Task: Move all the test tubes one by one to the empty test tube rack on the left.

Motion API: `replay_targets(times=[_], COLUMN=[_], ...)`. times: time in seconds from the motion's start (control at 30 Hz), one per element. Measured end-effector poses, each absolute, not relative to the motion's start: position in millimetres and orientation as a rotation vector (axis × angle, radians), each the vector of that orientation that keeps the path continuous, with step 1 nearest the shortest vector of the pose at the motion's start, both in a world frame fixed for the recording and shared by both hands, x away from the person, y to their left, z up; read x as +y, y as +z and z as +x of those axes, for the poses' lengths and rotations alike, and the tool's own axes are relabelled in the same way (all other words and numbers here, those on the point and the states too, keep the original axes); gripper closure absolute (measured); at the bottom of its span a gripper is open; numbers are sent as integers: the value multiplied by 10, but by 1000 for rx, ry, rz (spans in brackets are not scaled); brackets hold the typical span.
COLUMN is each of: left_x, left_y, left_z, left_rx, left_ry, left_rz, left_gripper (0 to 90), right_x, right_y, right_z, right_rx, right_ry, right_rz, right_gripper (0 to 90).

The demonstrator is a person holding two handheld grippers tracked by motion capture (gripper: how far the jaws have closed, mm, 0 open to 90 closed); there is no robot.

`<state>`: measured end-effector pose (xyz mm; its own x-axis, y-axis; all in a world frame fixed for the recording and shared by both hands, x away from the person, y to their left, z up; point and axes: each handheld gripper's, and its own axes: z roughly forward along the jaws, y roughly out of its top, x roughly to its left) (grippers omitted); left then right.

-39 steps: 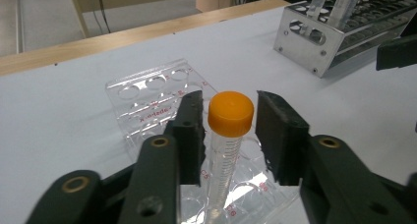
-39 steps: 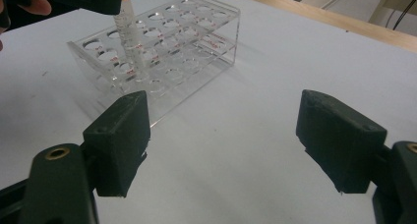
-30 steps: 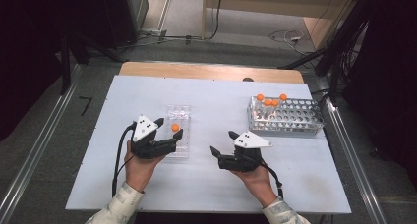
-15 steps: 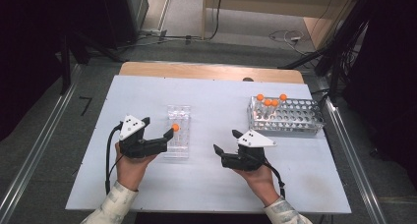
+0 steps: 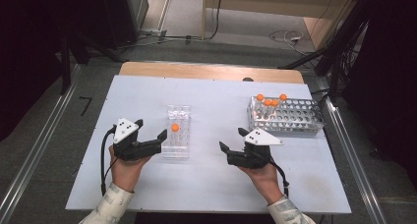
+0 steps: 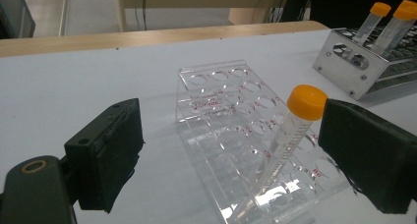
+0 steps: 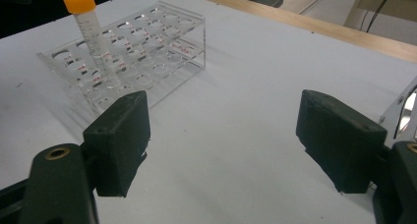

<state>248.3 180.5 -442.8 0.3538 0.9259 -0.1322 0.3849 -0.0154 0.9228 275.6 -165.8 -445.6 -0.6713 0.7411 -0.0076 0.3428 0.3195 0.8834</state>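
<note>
On the white bench, a clear rack holds one orange-capped tube, standing upright. The left claw sits just beside the rack's left edge, jaws spread and empty; its own view shows the tube near the right jaw, apart from it (red lettering on the rack reads only here). The right claw, also spread and empty, hovers mid-bench. The high view shows a metal rack at the right with four capped tubes.
</note>
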Motion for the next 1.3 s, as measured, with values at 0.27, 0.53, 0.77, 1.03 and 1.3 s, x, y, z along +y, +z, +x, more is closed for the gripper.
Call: replay_targets(times=[0.27,0.53,0.77,1.03,1.3], left_x=[1842,1850,1848,1855,1865], left_y=[-4440,-4457,-4468,-4473,-4468], left_z=[2464,2464,2466,2472,2472], left_rx=[1217,1221,1223,1226,1227], left_ry=[666,660,660,660,660], left_rz=[1594,1597,1603,1596,1591], left_gripper=[102,104,106,112,115], right_x=[-1868,-2224,-2472,-2684,-2676], right_y=[-4421,-4349,-4312,-4369,-4501], right_z=[2877,3053,3211,3435,3624], right_rx=[2102,1963,1860,1786,1787], right_ry=[1287,1253,1193,1126,1103], right_rz=[1033,1162,1235,1291,1306], right_gripper=[198,212,225,364,599])
